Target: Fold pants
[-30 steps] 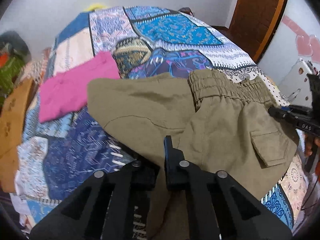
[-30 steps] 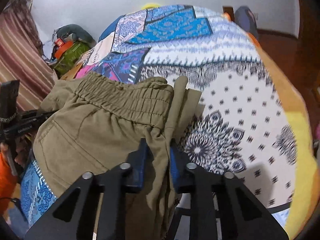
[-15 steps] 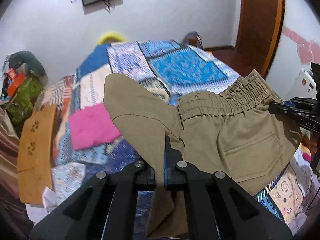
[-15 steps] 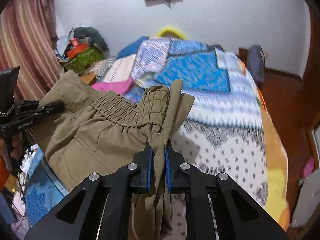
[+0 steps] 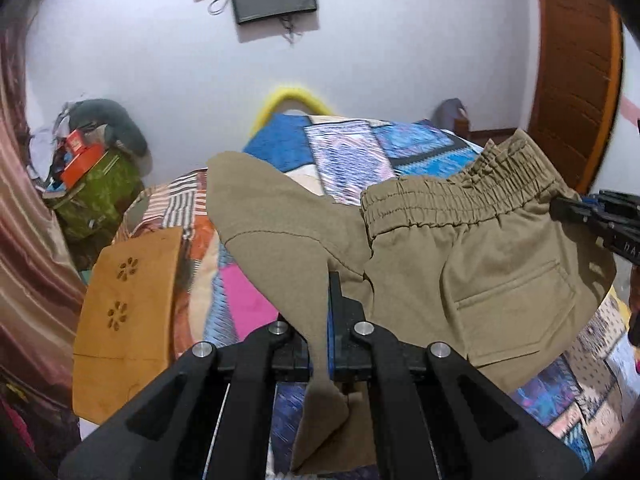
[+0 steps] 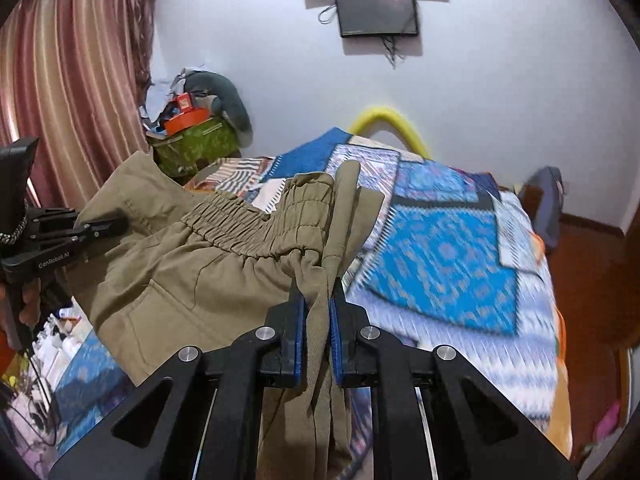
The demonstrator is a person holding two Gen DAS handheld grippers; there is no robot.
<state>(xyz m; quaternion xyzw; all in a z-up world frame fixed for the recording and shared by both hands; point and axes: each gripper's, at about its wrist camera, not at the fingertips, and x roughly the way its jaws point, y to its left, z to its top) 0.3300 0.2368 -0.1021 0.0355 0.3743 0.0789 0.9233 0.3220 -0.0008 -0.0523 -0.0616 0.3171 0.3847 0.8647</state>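
Olive pants (image 5: 500, 264) with an elastic waistband hang in the air above the bed, stretched between both grippers. My left gripper (image 5: 322, 320) is shut on a fold of the pants' fabric, and a strip of cloth hangs down between its fingers. My right gripper (image 6: 318, 304) is shut on the bunched end of the waistband of the pants (image 6: 192, 272). In the left wrist view the right gripper (image 5: 592, 216) meets the waistband's far corner at the right edge. The left gripper (image 6: 100, 228) shows at the left of the right wrist view.
Below lies a bed with a blue patchwork cover (image 5: 352, 152), also visible as the bed (image 6: 440, 248). A pink garment (image 5: 244, 300) lies on it. An orange-brown board (image 5: 124, 312) and a green bag (image 5: 96, 196) stand left. A curtain (image 6: 68, 80) hangs left; a wooden door (image 5: 572, 72) is right.
Both grippers have risen with the pants, which were draped low over the bed and now hang clear above it. Both views have tilted up toward the far wall.
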